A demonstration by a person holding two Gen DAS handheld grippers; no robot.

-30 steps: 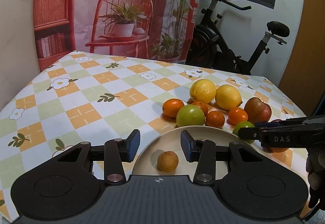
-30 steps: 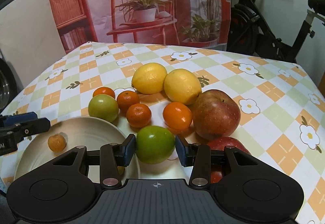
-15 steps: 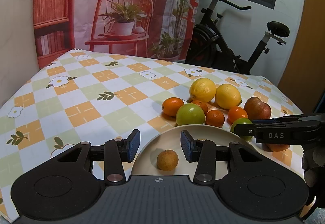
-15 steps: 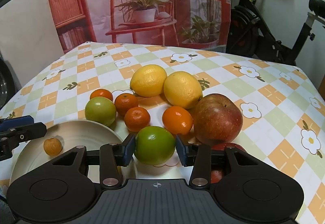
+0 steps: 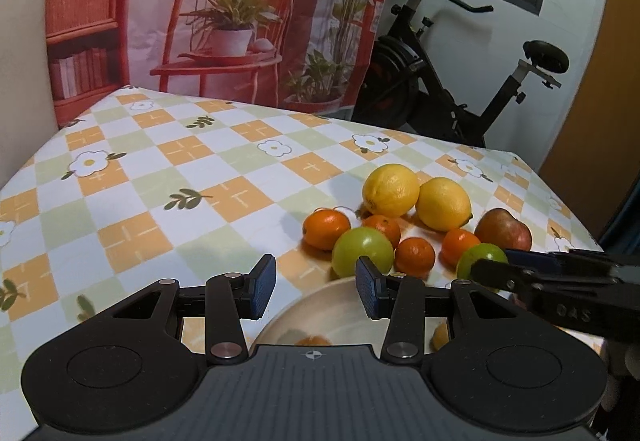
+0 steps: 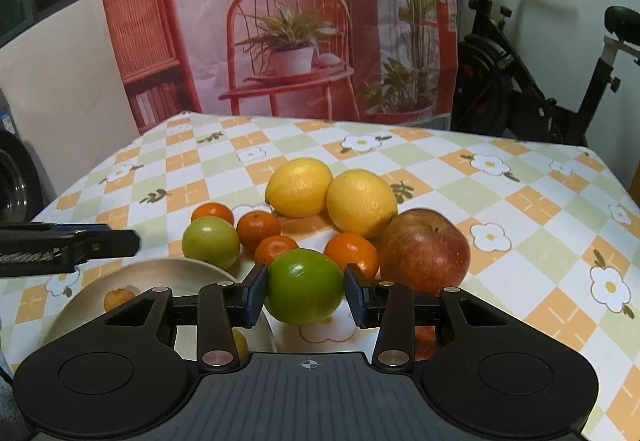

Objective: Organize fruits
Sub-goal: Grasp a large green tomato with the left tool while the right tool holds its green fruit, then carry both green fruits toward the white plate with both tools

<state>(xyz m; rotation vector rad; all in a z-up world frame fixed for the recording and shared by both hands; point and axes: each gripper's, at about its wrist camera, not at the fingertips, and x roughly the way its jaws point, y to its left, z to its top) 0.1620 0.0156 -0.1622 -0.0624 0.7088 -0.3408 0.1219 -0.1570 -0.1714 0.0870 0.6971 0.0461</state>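
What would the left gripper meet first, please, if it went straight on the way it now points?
Probably the near rim of the cream bowl, which lies just under and ahead of the left gripper. Its jaws stand apart with nothing between them. Past the rim sits a green fruit; depth is hard to judge.

Only one marking can be made out. On the side of the right gripper (image 5: 490,273), seen from the left wrist view, pale letters are printed on the black body; they are read as "DAS", though the first letter is blurred and could be taken for an O. In the right wrist view no lettering can be read on anything. The spines of the books pictured on the printed backdrop (image 6: 280,1) are too small to be read.
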